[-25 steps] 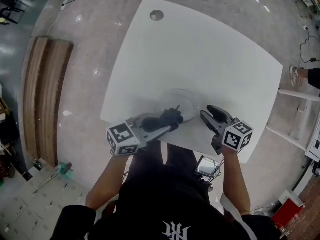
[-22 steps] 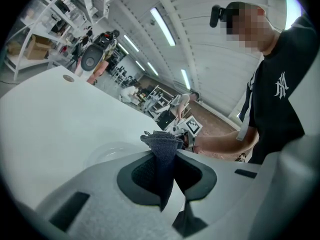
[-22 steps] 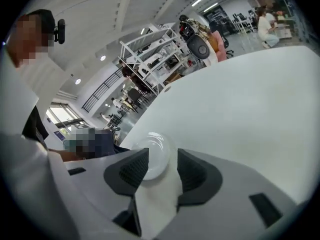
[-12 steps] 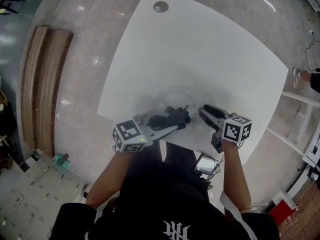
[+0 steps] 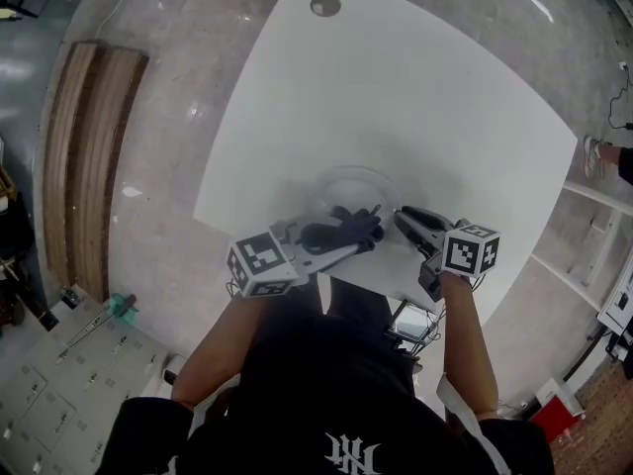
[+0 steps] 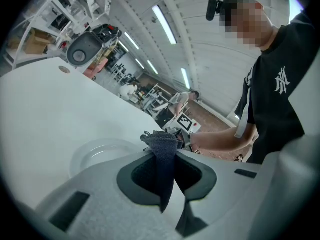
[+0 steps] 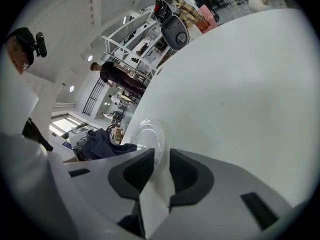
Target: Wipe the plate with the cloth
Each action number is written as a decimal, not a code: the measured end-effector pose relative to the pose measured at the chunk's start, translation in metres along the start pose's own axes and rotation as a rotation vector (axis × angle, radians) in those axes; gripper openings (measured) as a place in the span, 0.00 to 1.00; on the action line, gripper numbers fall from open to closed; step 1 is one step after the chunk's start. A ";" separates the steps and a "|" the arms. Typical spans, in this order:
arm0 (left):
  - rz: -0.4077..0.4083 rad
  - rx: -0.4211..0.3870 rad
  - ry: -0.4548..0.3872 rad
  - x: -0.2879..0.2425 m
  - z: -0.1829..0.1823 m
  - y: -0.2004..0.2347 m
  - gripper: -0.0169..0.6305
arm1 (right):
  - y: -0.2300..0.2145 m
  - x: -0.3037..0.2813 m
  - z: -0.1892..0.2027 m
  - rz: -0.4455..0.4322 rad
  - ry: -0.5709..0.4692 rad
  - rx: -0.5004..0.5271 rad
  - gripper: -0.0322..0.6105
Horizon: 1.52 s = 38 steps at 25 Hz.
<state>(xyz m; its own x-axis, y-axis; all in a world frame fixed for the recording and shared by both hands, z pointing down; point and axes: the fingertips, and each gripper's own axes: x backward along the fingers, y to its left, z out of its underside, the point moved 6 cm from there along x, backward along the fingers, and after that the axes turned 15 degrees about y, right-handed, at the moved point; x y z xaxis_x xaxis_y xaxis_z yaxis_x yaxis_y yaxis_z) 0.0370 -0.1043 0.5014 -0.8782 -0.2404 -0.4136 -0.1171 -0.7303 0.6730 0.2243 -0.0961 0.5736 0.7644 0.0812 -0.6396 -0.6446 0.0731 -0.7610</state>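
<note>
A clear round plate lies near the front edge of the white table. My left gripper is shut on a dark cloth and holds it over the plate's near side. The cloth stands bunched between that gripper's pads, with the plate just beyond. My right gripper sits at the plate's right rim. Its jaws are closing with the plate's rim in the narrow gap between them; no pad visibly presses on it. The cloth shows dark at the left.
A round cable hole sits at the table's far corner. A wooden bench lies on the floor to the left. Someone's shoe is at the far right. Shelving and people stand in the background.
The left gripper has carried the cloth a little further over the plate. The right gripper has come down to the plate's right rim and its jaws have narrowed.
</note>
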 end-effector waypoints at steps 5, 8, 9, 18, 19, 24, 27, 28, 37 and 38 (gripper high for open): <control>-0.005 -0.008 0.008 -0.009 -0.003 -0.002 0.10 | -0.005 0.002 0.003 -0.021 0.009 -0.024 0.16; -0.005 -0.012 0.017 -0.013 -0.002 0.000 0.10 | -0.006 -0.001 0.003 -0.048 0.007 -0.050 0.16; -0.004 -0.013 0.019 -0.014 -0.002 0.000 0.10 | -0.006 -0.001 0.003 -0.053 0.009 -0.056 0.16; -0.054 -0.007 0.010 -0.023 -0.015 0.007 0.10 | -0.005 -0.003 0.002 -0.070 0.029 -0.088 0.13; -0.059 0.000 0.014 -0.026 -0.017 0.008 0.10 | -0.005 -0.003 0.001 -0.071 0.026 -0.088 0.12; -0.086 0.068 0.055 -0.049 -0.026 0.016 0.10 | -0.006 -0.005 0.001 -0.079 0.023 -0.091 0.11; -0.107 0.118 0.082 -0.062 -0.032 0.023 0.10 | -0.006 -0.005 0.000 -0.077 0.020 -0.094 0.11; -0.118 0.125 0.098 -0.065 -0.033 0.026 0.10 | -0.006 -0.005 0.001 -0.077 0.017 -0.096 0.10; -0.280 0.057 0.276 -0.079 -0.034 0.047 0.10 | -0.008 -0.005 0.002 -0.083 0.011 -0.098 0.10; -0.306 0.036 0.304 -0.079 -0.034 0.049 0.10 | -0.008 -0.005 0.003 -0.084 0.012 -0.097 0.10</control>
<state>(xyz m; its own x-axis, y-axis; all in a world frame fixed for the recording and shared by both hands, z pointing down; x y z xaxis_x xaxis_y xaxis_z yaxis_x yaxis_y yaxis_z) 0.1164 -0.1423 0.5464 -0.6244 -0.1974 -0.7558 -0.3717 -0.7759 0.5097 0.2260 -0.0946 0.5834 0.8159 0.0668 -0.5743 -0.5746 -0.0176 -0.8183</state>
